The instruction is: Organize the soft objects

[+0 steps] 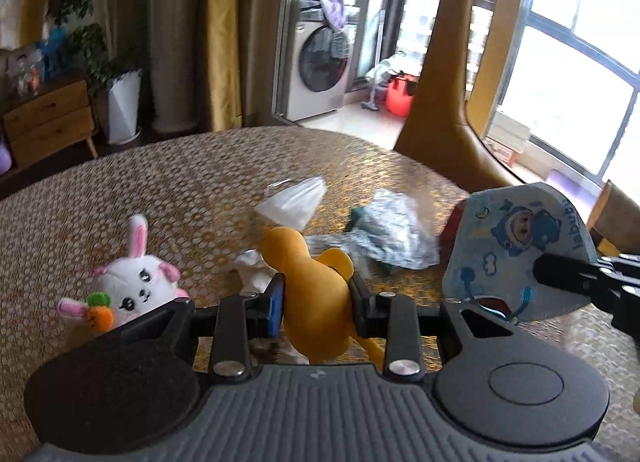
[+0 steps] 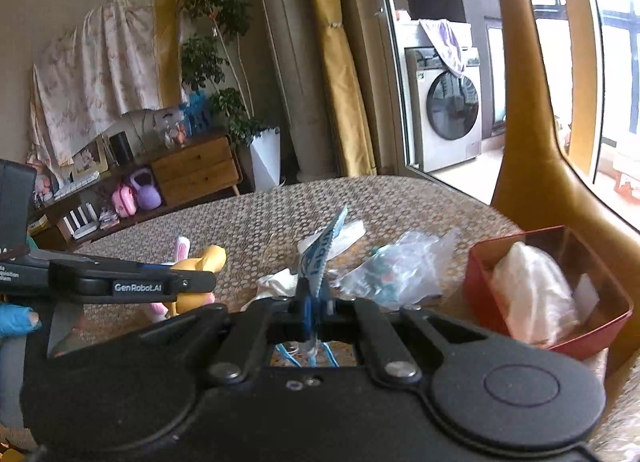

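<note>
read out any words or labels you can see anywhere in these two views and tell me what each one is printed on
"GenRobot.AI": on the side of the left gripper, seen from the right wrist.
Blue lettering along the edge of the cartoon face mask held in the right gripper: too warped to read.
Small white print at the far left on the left gripper's body: cut off, unreadable.

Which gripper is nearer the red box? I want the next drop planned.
Right. The right gripper, shut on the blue mask, sits just left of the red box; the left gripper, holding the yellow plush, is farther left.
</note>
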Demonstrator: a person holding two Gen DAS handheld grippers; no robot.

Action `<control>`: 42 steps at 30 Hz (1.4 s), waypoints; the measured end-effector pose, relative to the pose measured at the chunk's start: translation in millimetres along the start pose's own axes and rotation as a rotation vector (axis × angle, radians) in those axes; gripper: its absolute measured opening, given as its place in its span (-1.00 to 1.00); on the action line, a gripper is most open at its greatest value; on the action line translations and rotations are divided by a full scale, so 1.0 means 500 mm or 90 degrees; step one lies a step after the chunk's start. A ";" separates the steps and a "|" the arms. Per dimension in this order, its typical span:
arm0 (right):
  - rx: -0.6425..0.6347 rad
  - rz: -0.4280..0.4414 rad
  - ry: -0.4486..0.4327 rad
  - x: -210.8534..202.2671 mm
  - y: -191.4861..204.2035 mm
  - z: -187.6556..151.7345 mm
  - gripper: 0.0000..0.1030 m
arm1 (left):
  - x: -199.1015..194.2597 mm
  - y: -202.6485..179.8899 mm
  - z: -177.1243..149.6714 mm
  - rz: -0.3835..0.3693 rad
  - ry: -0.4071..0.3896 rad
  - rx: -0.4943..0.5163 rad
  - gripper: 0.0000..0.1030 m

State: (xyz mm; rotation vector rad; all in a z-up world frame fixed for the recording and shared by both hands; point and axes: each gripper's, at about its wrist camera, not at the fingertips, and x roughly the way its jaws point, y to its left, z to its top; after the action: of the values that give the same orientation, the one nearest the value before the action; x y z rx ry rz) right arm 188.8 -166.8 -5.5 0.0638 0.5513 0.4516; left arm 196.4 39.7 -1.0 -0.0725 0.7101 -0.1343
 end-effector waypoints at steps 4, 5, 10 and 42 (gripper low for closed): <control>0.000 -0.008 -0.016 -0.033 -0.021 0.003 -0.97 | -0.021 -0.047 0.007 -0.016 -0.010 0.034 -0.37; 0.002 -0.011 -0.022 -0.042 -0.029 0.005 -0.96 | -0.026 -0.058 0.009 -0.020 -0.012 0.040 -0.37; 0.020 -0.023 -0.044 -0.076 -0.070 0.007 -0.96 | -0.040 -0.120 0.018 -0.046 -0.019 0.067 -0.37; 0.091 -0.211 -0.030 -0.086 -0.409 -0.012 -0.96 | 0.170 -0.464 0.064 -0.103 -0.007 0.199 -0.37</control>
State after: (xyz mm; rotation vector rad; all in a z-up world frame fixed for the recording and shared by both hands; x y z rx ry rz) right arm 234.2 -369.8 -25.6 0.1169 0.5349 0.0869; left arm 258.4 -201.5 -5.6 0.1683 0.6650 -0.3975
